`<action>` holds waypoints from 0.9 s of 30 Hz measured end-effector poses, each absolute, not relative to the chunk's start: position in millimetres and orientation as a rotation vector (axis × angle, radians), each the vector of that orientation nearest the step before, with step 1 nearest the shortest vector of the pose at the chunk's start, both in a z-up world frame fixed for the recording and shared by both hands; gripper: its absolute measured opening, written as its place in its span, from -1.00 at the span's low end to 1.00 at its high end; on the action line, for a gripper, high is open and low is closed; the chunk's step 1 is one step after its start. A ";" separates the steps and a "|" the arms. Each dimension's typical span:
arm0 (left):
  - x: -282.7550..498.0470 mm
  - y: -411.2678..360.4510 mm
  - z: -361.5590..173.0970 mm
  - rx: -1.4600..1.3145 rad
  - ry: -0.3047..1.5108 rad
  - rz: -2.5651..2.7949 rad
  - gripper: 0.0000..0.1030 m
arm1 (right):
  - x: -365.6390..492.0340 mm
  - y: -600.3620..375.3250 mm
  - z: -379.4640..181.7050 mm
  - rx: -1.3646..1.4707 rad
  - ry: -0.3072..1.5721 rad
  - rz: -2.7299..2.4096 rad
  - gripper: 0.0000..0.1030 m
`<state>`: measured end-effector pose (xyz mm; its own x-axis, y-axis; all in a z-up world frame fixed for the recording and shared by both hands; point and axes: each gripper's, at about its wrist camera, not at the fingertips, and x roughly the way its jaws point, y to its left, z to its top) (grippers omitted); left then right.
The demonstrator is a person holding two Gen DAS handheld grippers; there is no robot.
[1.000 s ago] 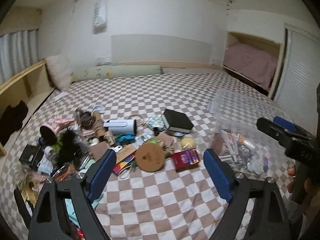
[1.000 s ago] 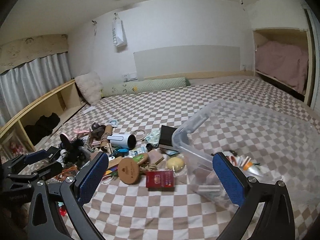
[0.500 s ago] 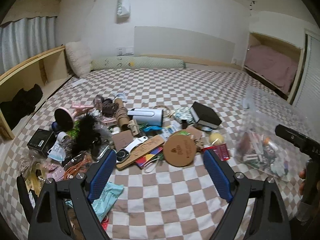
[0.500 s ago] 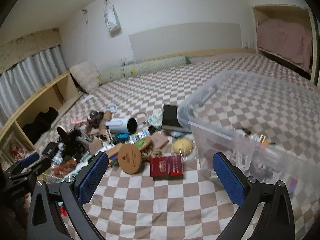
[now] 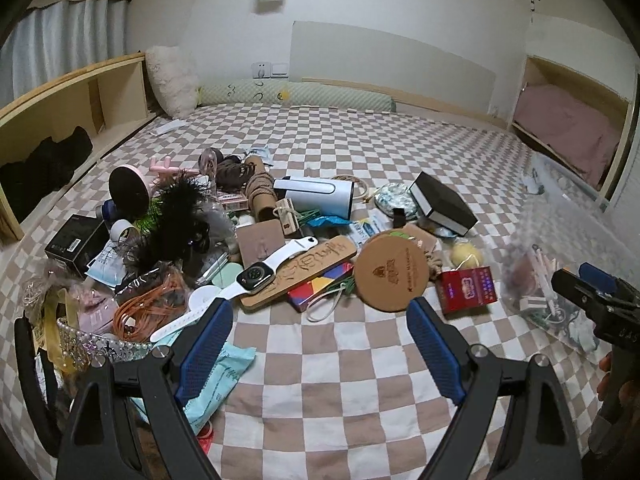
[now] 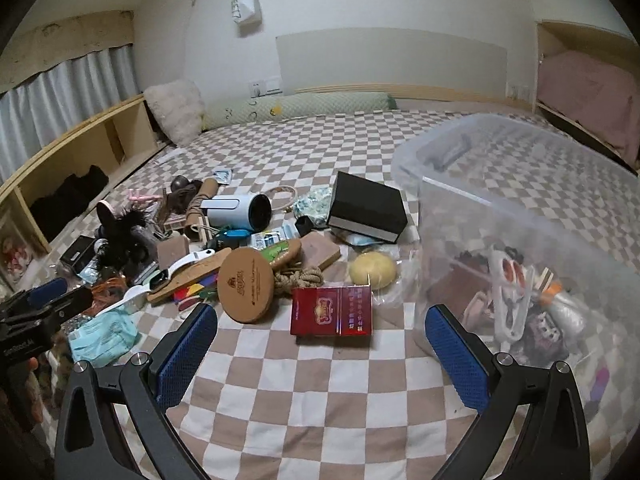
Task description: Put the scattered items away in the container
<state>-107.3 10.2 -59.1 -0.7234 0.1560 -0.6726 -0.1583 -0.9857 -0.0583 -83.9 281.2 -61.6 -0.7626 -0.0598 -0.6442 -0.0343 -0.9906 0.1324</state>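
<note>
Overhead, white walls enclose a wide bed (image 5: 360, 152) under a brown-and-white checked cover, with a wooden shelf (image 5: 72, 100) along its left edge and a green bolster (image 5: 296, 96) at the head. Right of centre stands the clear plastic container (image 6: 520, 216), already holding small things. Beside it lies the scattered heap: a black box (image 6: 368, 206), a round cork coaster (image 6: 246, 284), a red packet (image 6: 332, 310). Both the left tongs (image 5: 318, 340) and the right tongs (image 6: 320, 344) hang spread and empty above the cover.

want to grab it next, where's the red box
On the bedspread, ahead of the right gripper: red box between the cork disc and the clear bin.
</note>
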 end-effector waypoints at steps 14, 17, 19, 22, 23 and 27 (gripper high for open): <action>-113.4 5.0 -77.8 -1.131 -0.004 2.778 0.73 | -93.2 278.9 -84.1 1.151 -0.146 -2.999 1.00; -113.2 4.5 -79.8 -1.128 0.010 2.795 0.73 | -95.1 281.1 -89.0 1.206 -0.168 -2.979 1.00; -112.3 4.0 -81.2 -1.124 0.014 2.803 0.73 | -91.8 277.7 -89.4 1.192 -0.096 -3.016 1.00; -110.5 3.9 -82.9 -1.115 0.014 2.813 0.73 | -81.3 274.7 -85.0 1.082 -0.052 -3.088 1.00; -109.2 4.0 -82.8 -1.103 0.018 2.822 0.73 | -76.4 274.7 -82.5 1.025 -0.052 -3.118 1.00; -102.4 3.8 -79.0 -1.029 0.044 2.876 0.73 | -62.3 275.4 -70.9 0.839 -0.030 -3.193 1.00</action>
<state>-102.4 3.8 -79.0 -0.7697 0.0718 -0.6343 -0.0913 -0.9958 -0.0019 -62.3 275.4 -70.9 -0.8588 0.1498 -0.4900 -0.1589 -0.9870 -0.0232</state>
